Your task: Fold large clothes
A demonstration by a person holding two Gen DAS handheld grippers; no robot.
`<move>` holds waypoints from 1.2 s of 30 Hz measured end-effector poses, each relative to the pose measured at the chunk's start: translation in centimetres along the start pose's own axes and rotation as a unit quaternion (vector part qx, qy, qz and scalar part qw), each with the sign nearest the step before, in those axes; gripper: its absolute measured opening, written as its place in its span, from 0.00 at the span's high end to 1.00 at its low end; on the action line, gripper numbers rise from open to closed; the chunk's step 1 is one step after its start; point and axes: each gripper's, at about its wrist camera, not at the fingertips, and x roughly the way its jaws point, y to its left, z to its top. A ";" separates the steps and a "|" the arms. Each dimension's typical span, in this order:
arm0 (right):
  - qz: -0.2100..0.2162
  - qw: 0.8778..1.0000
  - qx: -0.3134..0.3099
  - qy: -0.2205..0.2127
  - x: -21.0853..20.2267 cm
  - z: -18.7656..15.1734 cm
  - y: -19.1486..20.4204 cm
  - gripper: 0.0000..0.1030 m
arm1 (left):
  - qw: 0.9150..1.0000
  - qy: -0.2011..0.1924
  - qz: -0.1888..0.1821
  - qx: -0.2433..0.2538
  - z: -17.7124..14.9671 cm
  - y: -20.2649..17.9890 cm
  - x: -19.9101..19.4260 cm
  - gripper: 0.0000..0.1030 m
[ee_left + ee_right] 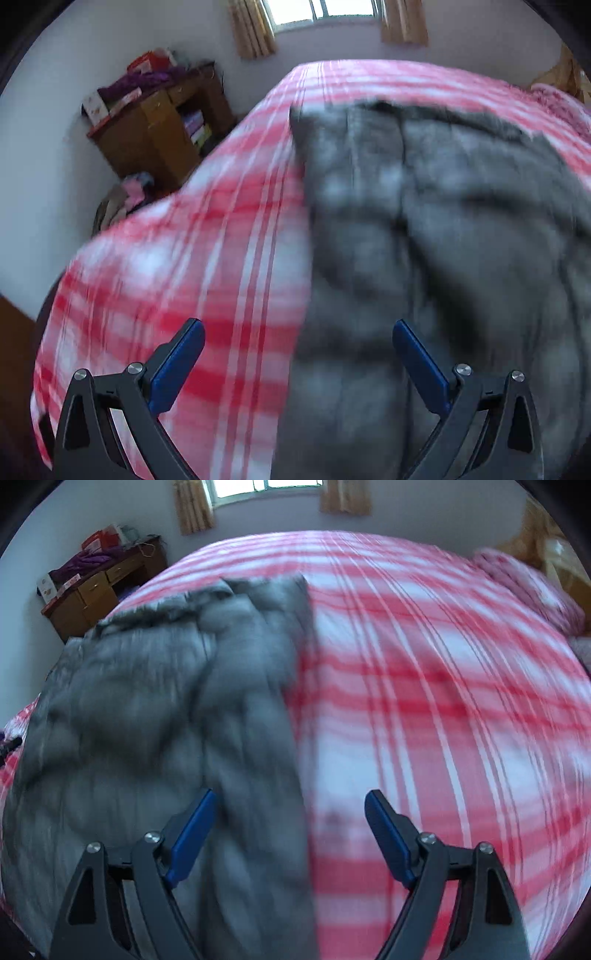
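A large grey padded garment (424, 240) lies spread on a bed with a red and white checked cover (207, 236). In the left wrist view my left gripper (298, 326) hovers over the garment's left edge, its blue fingers wide apart with nothing between them. The right wrist view shows the same garment (155, 716) on the left half of the bed cover (424, 709). My right gripper (290, 799) stands open above the garment's right edge and grips nothing. Both views are blurred by motion.
A wooden desk (155, 129) piled with clothes and boxes stands against the far wall at the left, also visible as the desk (99, 583). A curtained window (325, 14) is behind the bed. A pink pillow (532, 590) lies at the bed's far right.
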 end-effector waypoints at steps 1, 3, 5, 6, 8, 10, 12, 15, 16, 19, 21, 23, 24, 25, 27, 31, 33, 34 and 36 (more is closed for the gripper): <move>-0.001 1.000 0.011 0.004 -0.8 -2.1 -0.5 0.18 | 1.000 0.002 0.002 -0.001 -1.4 0.1 -0.4 0.01; -0.003 1.000 0.019 -0.005 -2.4 -4.3 -0.7 0.18 | 1.000 0.003 -0.007 -0.009 -4.6 0.7 -1.7 0.01; -0.007 1.000 0.021 -0.017 -4.3 -6.6 -0.6 0.18 | 1.000 0.003 -0.013 -0.021 -6.6 1.3 -2.7 0.01; -0.005 0.999 0.027 -0.021 -5.1 -7.6 -0.5 0.18 | 0.999 0.002 -0.014 -0.030 -7.5 1.6 -3.3 0.01; 0.008 0.999 0.037 -0.020 -6.1 -9.5 -0.4 0.18 | 0.999 -0.001 -0.015 -0.039 -8.8 2.1 -4.0 0.01; 0.006 0.999 0.037 -0.018 -6.7 -11.2 -0.1 0.18 | 0.999 0.002 -0.021 -0.045 -10.2 2.1 -4.5 0.01; 0.001 0.999 0.032 -0.018 -7.3 -13.2 0.3 0.18 | 0.999 -0.011 -0.015 -0.030 -11.5 1.5 -5.4 0.01; 0.006 1.000 0.019 -0.023 -8.0 -15.0 1.1 0.21 | 1.000 -0.018 -0.024 -0.004 -13.0 0.4 -6.0 0.02; 0.009 0.999 0.021 -0.024 -8.1 -15.6 1.2 0.24 | 0.999 -0.015 -0.033 -0.005 -13.4 0.4 -6.1 0.08; 0.021 0.999 0.018 -0.025 -8.5 -16.4 1.4 0.53 | 0.994 -0.002 -0.107 -0.031 -13.6 0.7 -6.1 0.60; 0.057 0.998 0.024 -0.022 -8.9 -16.7 1.5 0.81 | 0.991 -0.007 -0.127 -0.028 -13.6 0.3 -6.8 0.82; 0.075 0.996 0.030 -0.027 -9.4 -16.8 1.6 0.85 | 0.991 -0.017 -0.132 -0.026 -13.5 0.3 -7.8 0.93; 0.076 0.996 0.028 -0.034 -9.9 -16.8 1.7 0.87 | 0.989 -0.029 -0.141 -0.029 -13.4 0.6 -8.7 0.94; 0.085 0.995 0.032 -0.045 -10.7 -16.8 1.7 0.88 | 0.988 -0.042 -0.148 -0.032 -13.4 0.9 -9.7 0.95; 0.100 0.992 0.040 -0.065 -12.6 -16.9 1.4 0.90 | 0.983 -0.072 -0.166 -0.040 -13.2 2.0 -12.3 0.96; 0.124 0.985 0.048 -0.114 -17.7 -16.5 1.2 0.91 | 0.962 -0.139 -0.226 -0.068 -12.4 5.2 -19.2 0.97; 0.138 0.978 0.045 -0.153 -21.9 -16.2 1.1 0.91 | 0.948 -0.175 -0.254 -0.076 -11.7 6.9 -23.1 0.97; 0.143 0.974 0.041 -0.172 -23.9 -15.9 1.1 0.91 | 0.944 -0.190 -0.260 -0.078 -11.5 7.4 -24.5 0.97; 0.151 0.966 0.036 -0.208 -27.2 -15.2 1.1 0.91 | 0.938 -0.221 -0.258 -0.073 -10.4 8.2 -26.7 0.97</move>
